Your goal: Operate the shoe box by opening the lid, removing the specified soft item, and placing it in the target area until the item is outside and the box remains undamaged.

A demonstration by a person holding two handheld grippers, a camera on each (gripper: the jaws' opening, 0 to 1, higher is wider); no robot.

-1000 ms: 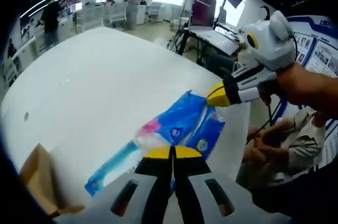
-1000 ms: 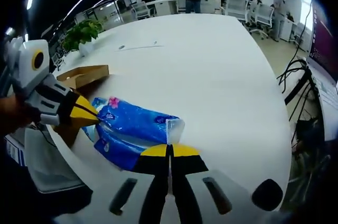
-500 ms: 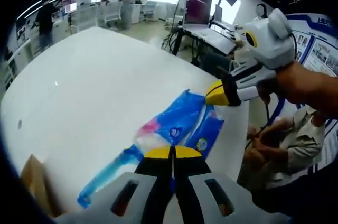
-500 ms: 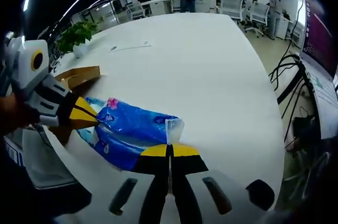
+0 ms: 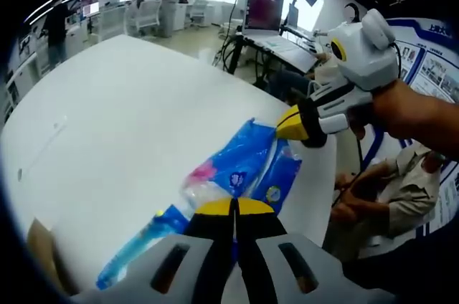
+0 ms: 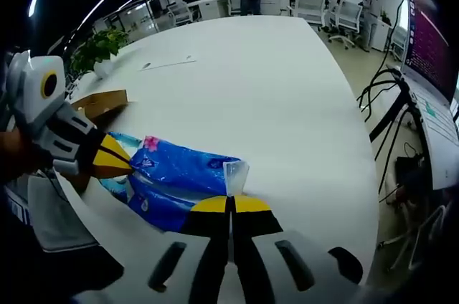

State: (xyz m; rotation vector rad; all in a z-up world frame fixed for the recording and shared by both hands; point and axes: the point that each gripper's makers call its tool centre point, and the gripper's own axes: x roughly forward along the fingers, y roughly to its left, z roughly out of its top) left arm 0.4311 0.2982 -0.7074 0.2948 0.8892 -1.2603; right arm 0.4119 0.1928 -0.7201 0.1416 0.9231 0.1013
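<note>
An open-plan office is showing here: people are standing among desks [image 6: 215, 4], chairs [image 6: 315, 8] and glowing monitors [image 5: 262, 11], strip lights running overhead.

The blue tissue pack [image 5: 247, 168] is wrapped in thin glossy plastic film, crinkly, with clear bits at the ends. The table [image 6: 272, 96] has a smooth matt white top. The shoe box [image 6: 100, 103] looks like plain brown cardboard, matt. Gripper tips are glossy yellow plastic on the right gripper [image 5: 290, 126], black matt behind.
</note>
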